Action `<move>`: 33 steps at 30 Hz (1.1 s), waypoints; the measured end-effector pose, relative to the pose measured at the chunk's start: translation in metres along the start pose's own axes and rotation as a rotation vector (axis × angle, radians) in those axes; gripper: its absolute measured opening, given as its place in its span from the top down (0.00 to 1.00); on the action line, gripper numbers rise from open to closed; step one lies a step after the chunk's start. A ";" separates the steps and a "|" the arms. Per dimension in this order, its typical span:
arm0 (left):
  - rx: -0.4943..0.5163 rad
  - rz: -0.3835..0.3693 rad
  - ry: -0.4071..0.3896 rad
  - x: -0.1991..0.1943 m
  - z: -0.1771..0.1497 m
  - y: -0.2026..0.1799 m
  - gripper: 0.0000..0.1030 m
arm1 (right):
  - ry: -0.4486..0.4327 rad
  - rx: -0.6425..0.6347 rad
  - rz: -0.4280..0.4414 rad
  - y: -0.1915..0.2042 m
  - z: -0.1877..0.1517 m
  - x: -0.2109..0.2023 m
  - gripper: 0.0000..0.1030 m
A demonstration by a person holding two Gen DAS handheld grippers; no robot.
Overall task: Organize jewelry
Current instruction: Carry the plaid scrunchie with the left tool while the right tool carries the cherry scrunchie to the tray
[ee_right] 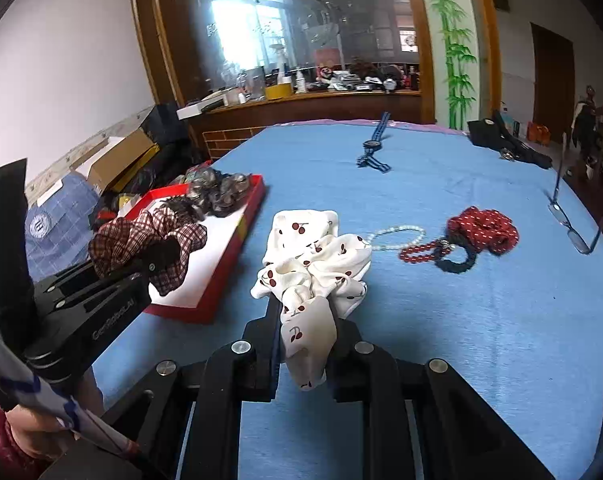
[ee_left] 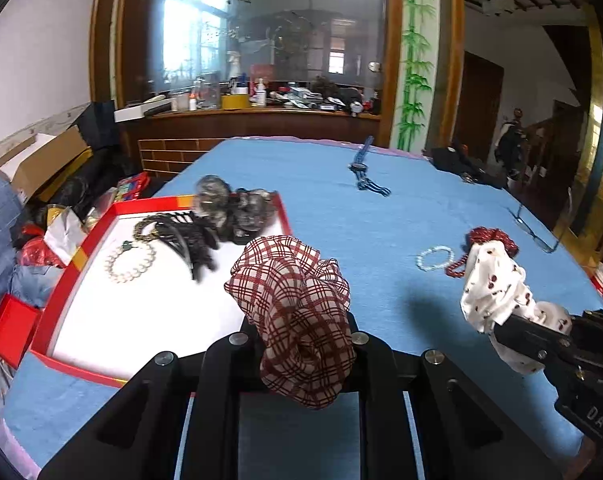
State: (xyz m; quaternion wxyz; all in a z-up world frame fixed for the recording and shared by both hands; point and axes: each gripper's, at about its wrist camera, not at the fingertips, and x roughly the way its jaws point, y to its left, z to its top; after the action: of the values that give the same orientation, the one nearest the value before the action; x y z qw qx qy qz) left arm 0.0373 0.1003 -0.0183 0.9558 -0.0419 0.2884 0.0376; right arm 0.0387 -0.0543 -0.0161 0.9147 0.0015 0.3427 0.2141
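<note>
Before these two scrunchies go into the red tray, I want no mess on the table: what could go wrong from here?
1. The cherry-print scrunchie hangs from the right claw by one fold; it may slip out.
2. The plaid scrunchie in the left claw could land on the pearl bracelet and hair combs in the red tray.
3. The two claws are side by side and could bump.

scrunchie (ee_left: 293, 308) red-white plaid | scrunchie at 3 o'clock (ee_left: 497, 292) white, red cherries | tray (ee_left: 61, 292) red rim, white floor | tablecloth (ee_left: 381, 208) blue
</note>
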 end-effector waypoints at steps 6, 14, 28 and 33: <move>-0.036 0.033 -0.007 0.001 0.002 0.021 0.85 | 0.004 -0.034 0.019 0.018 0.007 0.005 0.80; -0.071 0.076 -0.020 0.001 0.005 0.045 0.85 | 0.019 -0.069 0.054 0.041 0.020 0.017 0.80; -0.129 0.142 -0.024 0.001 0.006 0.093 0.85 | 0.051 -0.130 0.112 0.089 0.041 0.047 0.79; -0.161 0.171 -0.019 0.003 0.006 0.114 0.85 | 0.070 -0.141 0.125 0.101 0.046 0.060 0.79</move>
State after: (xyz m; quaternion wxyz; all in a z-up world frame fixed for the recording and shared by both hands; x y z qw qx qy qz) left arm 0.0322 0.2146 -0.0223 0.9454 -0.0932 0.2780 0.1424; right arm 0.0684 0.0682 -0.0037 0.8849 -0.0492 0.3576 0.2943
